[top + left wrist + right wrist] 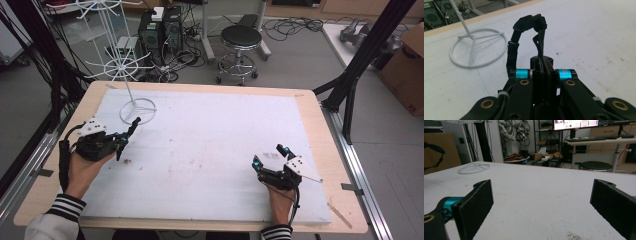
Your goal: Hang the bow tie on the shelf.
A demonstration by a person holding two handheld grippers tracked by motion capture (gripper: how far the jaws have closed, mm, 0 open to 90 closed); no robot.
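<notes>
In the left gripper view the left claw (543, 67) is clenching a black strap (529, 23). The jaws are pinching 1 end flat between them, so the rest is arching up and over in a loop at upper centre of the frame. Gripping it by the end is leaving that loop free, probably so it can be slipped over something. The white wire rack (477, 47) is standing at the upper left, apart from the strap. In the high view its ring base is sitting on the bench (210, 150) just beyond the left claw (125, 140), and its spoked tiers are rising toward the top left. It looks like the likely hanging place.

The right claw (270, 156) is resting at the lower right of the high view, well apart from the strap. In the right gripper view its pads (476, 202) are standing wide and released with bare bench between them. It seems parked out of the way.
</notes>
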